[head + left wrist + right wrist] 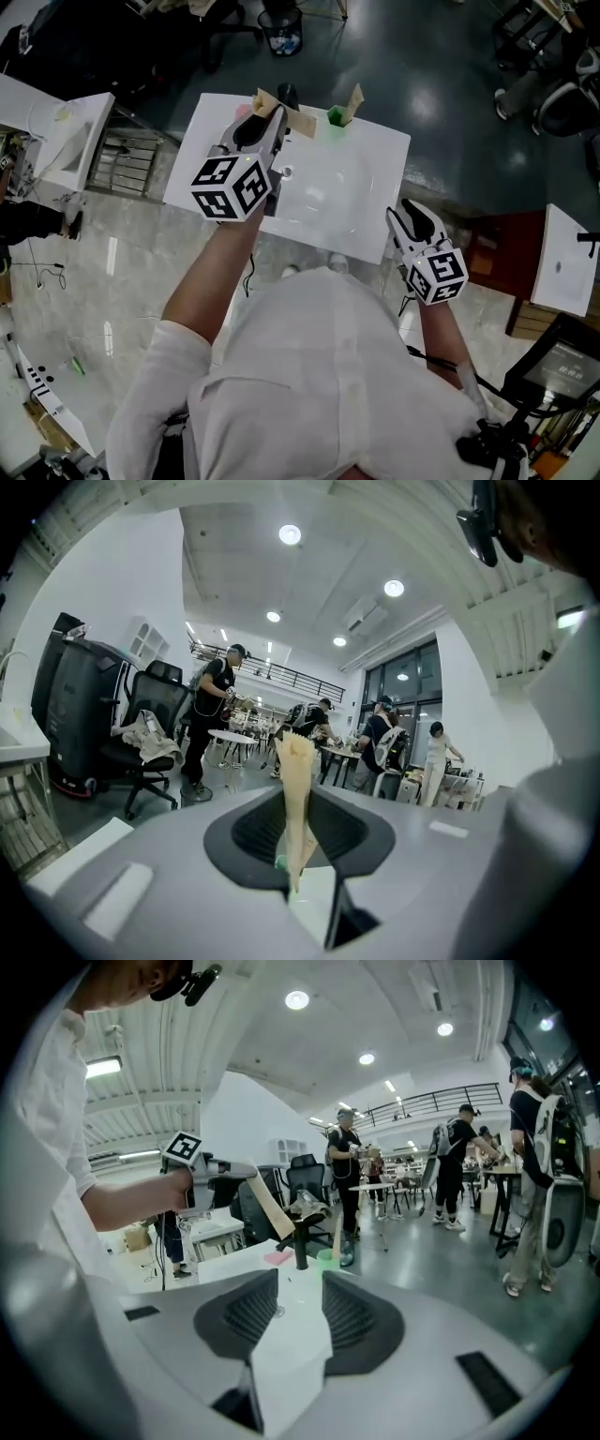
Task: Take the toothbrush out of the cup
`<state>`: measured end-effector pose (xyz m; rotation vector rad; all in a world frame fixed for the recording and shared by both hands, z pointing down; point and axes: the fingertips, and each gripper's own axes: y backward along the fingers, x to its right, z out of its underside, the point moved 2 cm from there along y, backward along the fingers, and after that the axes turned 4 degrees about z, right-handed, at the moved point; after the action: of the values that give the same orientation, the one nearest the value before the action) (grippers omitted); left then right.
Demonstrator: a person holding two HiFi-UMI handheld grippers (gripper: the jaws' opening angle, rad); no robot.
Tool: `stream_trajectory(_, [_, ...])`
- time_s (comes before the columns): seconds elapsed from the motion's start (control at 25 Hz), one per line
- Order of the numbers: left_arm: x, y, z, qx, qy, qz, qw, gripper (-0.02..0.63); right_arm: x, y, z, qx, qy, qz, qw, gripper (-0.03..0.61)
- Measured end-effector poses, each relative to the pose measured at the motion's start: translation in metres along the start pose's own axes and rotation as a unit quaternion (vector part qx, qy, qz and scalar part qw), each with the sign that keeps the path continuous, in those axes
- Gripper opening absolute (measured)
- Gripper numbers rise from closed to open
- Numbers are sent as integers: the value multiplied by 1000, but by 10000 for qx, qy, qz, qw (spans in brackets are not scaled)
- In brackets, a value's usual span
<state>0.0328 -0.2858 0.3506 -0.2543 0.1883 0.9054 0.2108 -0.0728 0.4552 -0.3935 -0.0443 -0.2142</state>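
Toothbrush (298, 789) stands clamped between the left gripper's (278, 114) fingers (253, 832).

Your head camera looks steeply down, with the surface (356, 187) close at 12 o'clock. Your left gripper (274, 114) camera faces almost level, out across the room. Your right gripper (405, 216) camera aims toward 11 o'clock and shares the surface and left gripper with the head view.

White shirt (319, 375) — grey left claw (278, 114) and right claw (401, 214), black ribbed pads (251, 1314), black-and-white marker cubes (230, 187)
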Motion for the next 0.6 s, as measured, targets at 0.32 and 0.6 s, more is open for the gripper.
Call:
stream_trajectory(0.32, [-7, 56, 10, -127, 31, 155, 9998, 78, -26, -25, -16, -14, 91, -124, 9999, 144])
stream_trajectory(0.6, [-4, 94, 27, -164, -136, 285, 9994, 77, -38, -39, -22, 1, 226, -179, 9996, 144])
